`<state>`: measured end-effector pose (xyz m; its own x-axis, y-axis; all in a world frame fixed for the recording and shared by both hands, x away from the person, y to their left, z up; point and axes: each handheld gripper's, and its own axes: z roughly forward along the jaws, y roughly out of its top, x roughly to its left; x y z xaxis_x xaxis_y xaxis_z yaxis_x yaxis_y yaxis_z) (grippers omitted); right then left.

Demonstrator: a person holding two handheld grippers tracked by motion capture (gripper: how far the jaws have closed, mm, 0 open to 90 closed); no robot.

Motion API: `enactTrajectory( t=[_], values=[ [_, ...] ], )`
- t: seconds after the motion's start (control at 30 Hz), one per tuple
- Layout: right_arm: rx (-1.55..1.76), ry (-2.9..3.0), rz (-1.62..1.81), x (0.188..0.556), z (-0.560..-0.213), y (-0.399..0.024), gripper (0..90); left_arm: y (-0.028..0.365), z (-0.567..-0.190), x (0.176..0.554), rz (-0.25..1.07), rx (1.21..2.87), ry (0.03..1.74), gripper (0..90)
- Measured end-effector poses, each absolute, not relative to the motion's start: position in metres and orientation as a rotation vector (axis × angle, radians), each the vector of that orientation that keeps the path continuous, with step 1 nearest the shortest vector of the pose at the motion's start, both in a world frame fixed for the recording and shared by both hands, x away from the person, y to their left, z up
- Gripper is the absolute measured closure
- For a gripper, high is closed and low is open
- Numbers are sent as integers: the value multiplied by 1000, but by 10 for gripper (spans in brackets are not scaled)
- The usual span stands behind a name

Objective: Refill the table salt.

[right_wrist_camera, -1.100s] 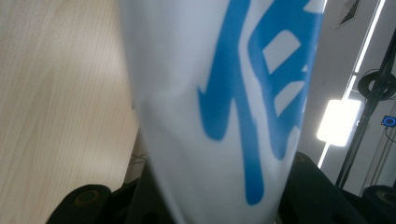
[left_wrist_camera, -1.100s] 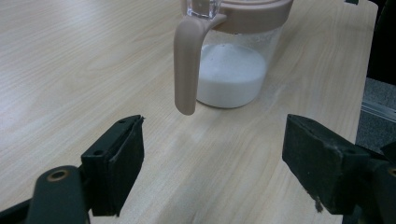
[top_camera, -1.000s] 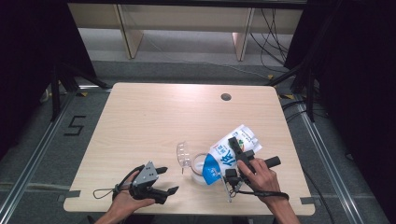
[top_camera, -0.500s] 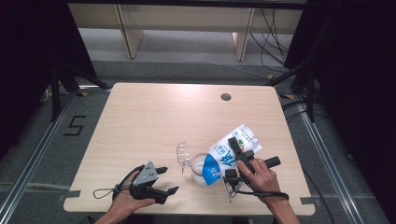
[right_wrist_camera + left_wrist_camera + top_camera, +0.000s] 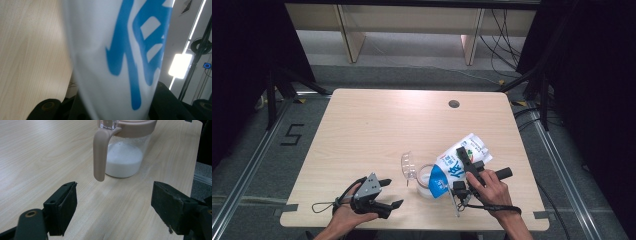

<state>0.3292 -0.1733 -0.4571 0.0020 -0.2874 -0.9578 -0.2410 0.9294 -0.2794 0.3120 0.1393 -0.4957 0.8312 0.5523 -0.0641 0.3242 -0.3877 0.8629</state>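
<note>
Nothing shifts against the frames half a second and a second back: carton, jug and both hands sit as they did. My right gripper [image 5: 464, 172] is clamped on the milk carton [image 5: 457, 162], which is tipped with its blue end down over the open jug [image 5: 427, 181] near the table's [image 5: 362, 130] front edge. The jug [image 5: 125, 157] is about a third full of milk. Left gripper [image 5: 379, 192] rests nearby, jaws wide, empty. I judge the pour mid-way; hold the tilt.

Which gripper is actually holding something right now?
The right gripper: its jaws clamp the tilted blue-and-white milk carton over the pitcher. The left gripper stands open, nothing between its jaws.
</note>
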Motion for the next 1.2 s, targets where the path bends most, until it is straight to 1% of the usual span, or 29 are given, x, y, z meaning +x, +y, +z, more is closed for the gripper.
enactTrajectory(
  t=[0.6,0.7,0.83,1.2],
  values=[
    [-398,1592,-32,328,-459,-174,737,140,-495,312,289,2015,652,206],
    [-453,1608,-115,327,-451,-171,740,139,-495,312,280,2004,653,206],
    [-443,1579,-62,329,-456,-174,741,140,-495,312,286,2011,650,206],
    [-444,1577,-68,329,-455,-173,746,139,-496,312,272,1999,648,206]
  ],
)
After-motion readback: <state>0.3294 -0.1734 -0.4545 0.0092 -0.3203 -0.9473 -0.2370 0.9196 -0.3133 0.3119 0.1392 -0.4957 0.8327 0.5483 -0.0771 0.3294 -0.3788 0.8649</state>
